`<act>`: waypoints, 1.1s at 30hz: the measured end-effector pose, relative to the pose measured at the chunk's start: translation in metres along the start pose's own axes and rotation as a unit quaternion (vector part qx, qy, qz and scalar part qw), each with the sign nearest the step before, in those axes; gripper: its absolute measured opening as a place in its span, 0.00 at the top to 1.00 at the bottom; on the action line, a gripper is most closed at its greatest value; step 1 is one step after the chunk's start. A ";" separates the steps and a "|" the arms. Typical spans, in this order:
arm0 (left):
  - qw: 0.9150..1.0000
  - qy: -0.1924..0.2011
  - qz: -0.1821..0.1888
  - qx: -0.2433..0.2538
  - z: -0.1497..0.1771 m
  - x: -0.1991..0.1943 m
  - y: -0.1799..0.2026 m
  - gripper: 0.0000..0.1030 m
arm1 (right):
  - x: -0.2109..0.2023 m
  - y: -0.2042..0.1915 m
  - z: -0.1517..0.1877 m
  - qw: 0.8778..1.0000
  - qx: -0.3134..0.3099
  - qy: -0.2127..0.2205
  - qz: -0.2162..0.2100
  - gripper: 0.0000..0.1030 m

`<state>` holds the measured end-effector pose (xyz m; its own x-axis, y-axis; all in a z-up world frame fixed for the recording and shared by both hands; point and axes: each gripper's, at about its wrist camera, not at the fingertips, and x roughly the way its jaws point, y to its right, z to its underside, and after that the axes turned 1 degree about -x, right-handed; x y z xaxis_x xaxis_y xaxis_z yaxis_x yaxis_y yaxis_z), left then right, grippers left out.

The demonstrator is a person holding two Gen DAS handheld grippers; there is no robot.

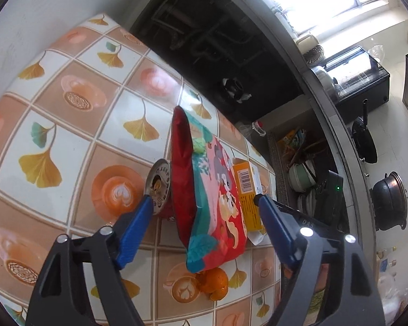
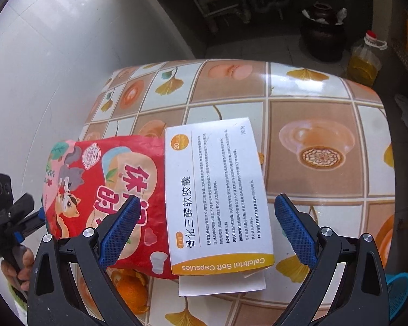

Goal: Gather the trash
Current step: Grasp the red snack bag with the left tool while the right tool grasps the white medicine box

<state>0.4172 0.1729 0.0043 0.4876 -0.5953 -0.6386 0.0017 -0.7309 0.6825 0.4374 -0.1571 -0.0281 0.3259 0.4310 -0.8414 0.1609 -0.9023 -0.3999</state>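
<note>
One desk (image 2: 326, 103) under a patterned tile cloth. On it, one red snack bag (image 1: 204, 190), long axis running away from the left gripper (image 1: 204, 198), whose fingers (image 1: 134, 231) stand spread either side of the bag, not touching. One capsule box (image 2: 217, 190) just beside the bag, lengthwise towards the right gripper (image 2: 204, 225), fingers likewise apart. One can (image 1: 160, 187), half hidden behind the bag. One orange peel (image 1: 213, 282), perhaps more, mostly covered.
</note>
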 end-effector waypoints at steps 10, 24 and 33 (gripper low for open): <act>1.000 -0.009 -0.008 0.009 0.006 -0.001 0.003 0.62 | 0.002 -0.008 0.004 1.000 -0.022 0.002 0.012 0.12; 0.999 -0.021 0.013 0.028 0.018 -0.010 0.015 0.92 | 0.004 0.000 0.013 1.000 -0.004 -0.001 0.020 0.35; 0.997 -0.002 0.048 0.055 0.037 -0.031 0.042 0.98 | -0.029 0.003 0.026 0.999 0.003 0.030 0.014 0.35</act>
<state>0.3695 0.1480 0.0395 0.4770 -0.6655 -0.5741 -0.1406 -0.7026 0.6976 0.4045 -0.1725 -0.0149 0.3860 0.4050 -0.8289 0.1453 -0.9140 -0.3789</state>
